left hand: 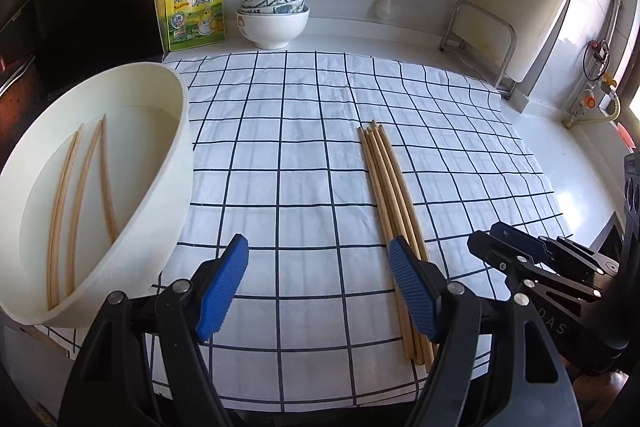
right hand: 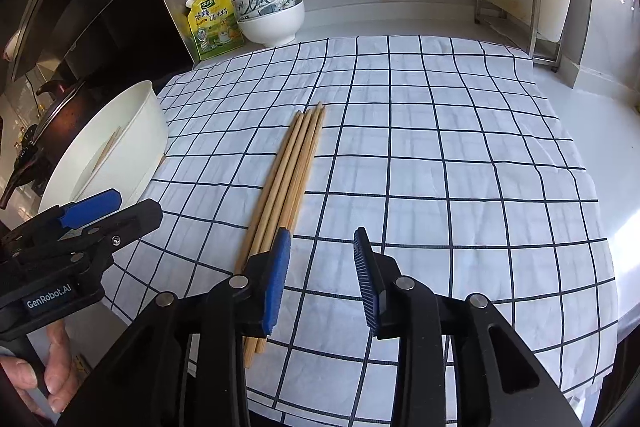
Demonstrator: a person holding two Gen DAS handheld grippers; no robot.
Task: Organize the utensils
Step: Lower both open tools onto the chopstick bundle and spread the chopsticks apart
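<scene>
On the checked cloth (left hand: 288, 163) covering the worktop (left hand: 572, 187), a bundle of chopsticks (left hand: 394, 195) lies near centre, tips toward 12 o'clock; more chopsticks in basin (left hand: 76, 195) sit in water inside the white basin (left hand: 176, 147) at 9 o'clock

Left hand-held gripper (left hand: 316, 287): jaws wide apart, empty, its right pad over the bundle's near ends. Right hand-held gripper (right hand: 322, 275): jaws partly apart, nothing between them, left pad just above the bundle's near end

Risks, as I judge them:
- both grippers crowd the same end of the bundle; a close could clash pads or catch one or two sticks only
- round sticks roll and fan out if nudged sideways, bundle loses alignment
- cloth may bunch under a low pad
- basin is close at 9 o'clock; a swing could knock its rim and slosh water

View differences: left wrist shows the basin interior and submerged sticks clearly; right wrist shows only a sliver of them, but adds a dark pot (right hand: 60, 107) beyond the basin and fingers (right hand: 56, 379) of the person's hand on the left handle
</scene>
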